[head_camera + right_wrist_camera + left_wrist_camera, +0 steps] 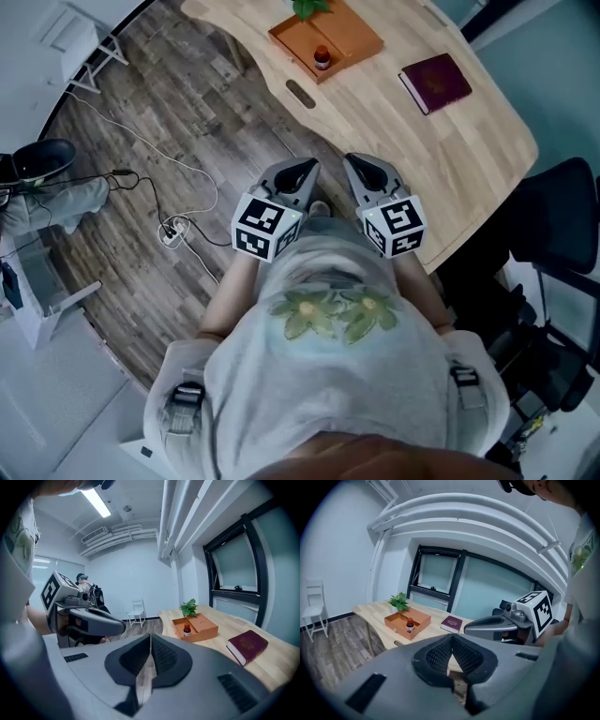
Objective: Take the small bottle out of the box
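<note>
A small bottle [322, 58] with a red cap stands inside an open orange box [349, 33] at the far end of the wooden table [394, 141]. The bottle [410, 626] also shows in the left gripper view, and the bottle [187, 630] in the right gripper view, far ahead of both jaws. My left gripper [298, 173] and right gripper [368, 171] hang side by side close to my body, short of the table's near edge. Both are shut with nothing between the pads. Neither is near the box.
A dark red book [436, 82] lies on the table right of the box. A green plant [309, 7] stands behind the box. Cables and a power strip [173, 230] lie on the wood floor at left. A black office chair [562, 234] stands at right, a white chair [314, 606] by the wall.
</note>
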`<state>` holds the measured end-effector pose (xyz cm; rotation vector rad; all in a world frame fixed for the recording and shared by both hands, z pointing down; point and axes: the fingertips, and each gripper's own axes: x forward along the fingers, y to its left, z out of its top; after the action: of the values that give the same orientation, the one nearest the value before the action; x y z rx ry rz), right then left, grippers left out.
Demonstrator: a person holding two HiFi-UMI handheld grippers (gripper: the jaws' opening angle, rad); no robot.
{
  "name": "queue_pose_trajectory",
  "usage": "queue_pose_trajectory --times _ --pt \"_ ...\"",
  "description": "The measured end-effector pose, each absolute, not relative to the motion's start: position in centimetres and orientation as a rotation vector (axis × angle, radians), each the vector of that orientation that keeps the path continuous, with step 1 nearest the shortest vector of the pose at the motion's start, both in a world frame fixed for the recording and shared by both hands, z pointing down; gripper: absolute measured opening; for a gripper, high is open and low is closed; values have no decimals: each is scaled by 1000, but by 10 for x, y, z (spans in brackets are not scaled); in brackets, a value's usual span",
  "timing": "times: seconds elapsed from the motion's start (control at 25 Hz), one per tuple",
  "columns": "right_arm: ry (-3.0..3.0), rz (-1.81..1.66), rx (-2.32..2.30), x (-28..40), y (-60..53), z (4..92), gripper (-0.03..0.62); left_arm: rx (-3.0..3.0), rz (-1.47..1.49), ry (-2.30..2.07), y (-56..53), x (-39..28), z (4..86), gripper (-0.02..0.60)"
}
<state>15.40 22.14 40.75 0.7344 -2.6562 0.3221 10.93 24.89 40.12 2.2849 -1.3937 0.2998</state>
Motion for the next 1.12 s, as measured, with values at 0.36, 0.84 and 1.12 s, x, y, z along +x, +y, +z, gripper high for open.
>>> queue_pose_trajectory --times 0.36,0.84,1.12 --pt "-2643 356 681 142 184 428 14 2209 316 -1379 223 104 421 6" --pt "-2624 364 707 103 113 432 15 2280 329 -1347 118 62 417 6" --pt "-2578 388 763 83 63 436 15 2297 328 -1289 62 37 419 6"
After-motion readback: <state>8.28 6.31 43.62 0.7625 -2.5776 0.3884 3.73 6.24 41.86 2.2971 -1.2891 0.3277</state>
